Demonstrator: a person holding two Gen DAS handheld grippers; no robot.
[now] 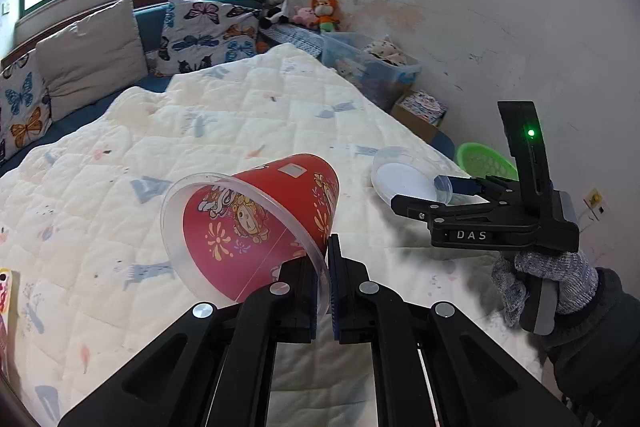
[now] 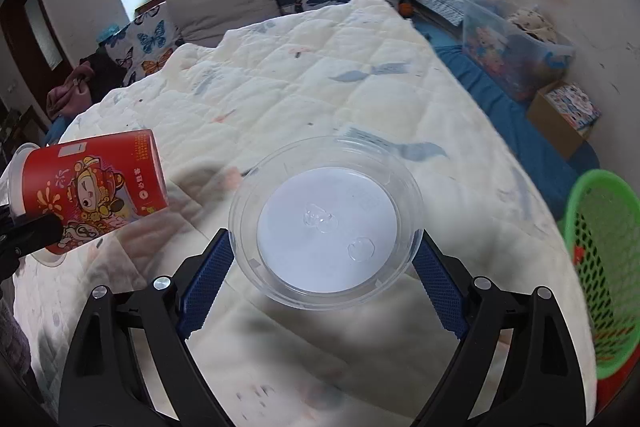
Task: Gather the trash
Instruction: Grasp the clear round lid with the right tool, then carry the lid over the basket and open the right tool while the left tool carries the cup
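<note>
My left gripper (image 1: 325, 259) is shut on the clear rim of a red printed paper cup (image 1: 264, 219), held on its side above the bed; the cup also shows at the left of the right wrist view (image 2: 92, 183). My right gripper (image 2: 324, 267) holds a round clear plastic lid (image 2: 326, 223) between its blue pads (image 2: 208, 279), above the quilt. In the left wrist view the right gripper (image 1: 436, 193) and the lid (image 1: 404, 177) are to the right. A green mesh basket (image 2: 600, 267) stands at the bed's right edge; it also shows in the left wrist view (image 1: 484, 161).
A white quilt (image 2: 320, 75) covers the bed. Butterfly pillows (image 1: 208, 31) and a beige cushion (image 1: 92, 55) line the far side. Soft toys (image 1: 296, 7), a clear storage bin (image 1: 368, 67) and a cardboard box (image 1: 420, 111) stand along the right wall.
</note>
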